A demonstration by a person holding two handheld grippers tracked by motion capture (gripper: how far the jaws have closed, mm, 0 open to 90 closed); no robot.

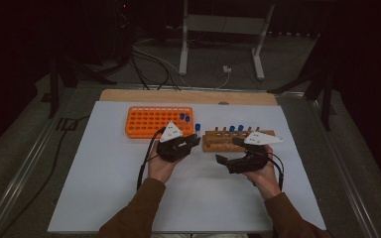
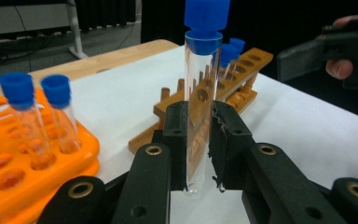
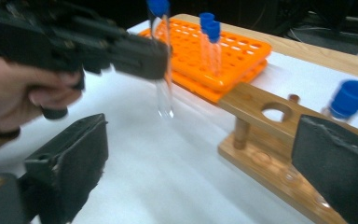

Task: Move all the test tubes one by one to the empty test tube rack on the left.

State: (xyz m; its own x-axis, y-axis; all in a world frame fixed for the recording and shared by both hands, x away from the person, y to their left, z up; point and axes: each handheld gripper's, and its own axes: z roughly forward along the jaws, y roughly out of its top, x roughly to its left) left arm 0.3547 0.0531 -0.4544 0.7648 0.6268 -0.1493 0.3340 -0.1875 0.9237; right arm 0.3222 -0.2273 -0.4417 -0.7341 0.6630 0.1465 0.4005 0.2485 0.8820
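At the bottom of the left gripper view, the left gripper (image 2: 199, 154) clamps a blue-capped test tube (image 2: 201, 93) upright, its base hidden behind the jaws. The right gripper (image 3: 200, 172) gapes wide, empty, at lower frame; the wooden rack (image 3: 279, 140) is partly cut off.

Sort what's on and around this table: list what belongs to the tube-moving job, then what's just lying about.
In the job:
- capped tube clamped in the left gripper
- wooden rack
- orange rack
- right gripper, open

Lying about:
- floor cables
- white stand legs

Metal stand (image 1: 223, 29), floor cables (image 1: 149, 64)
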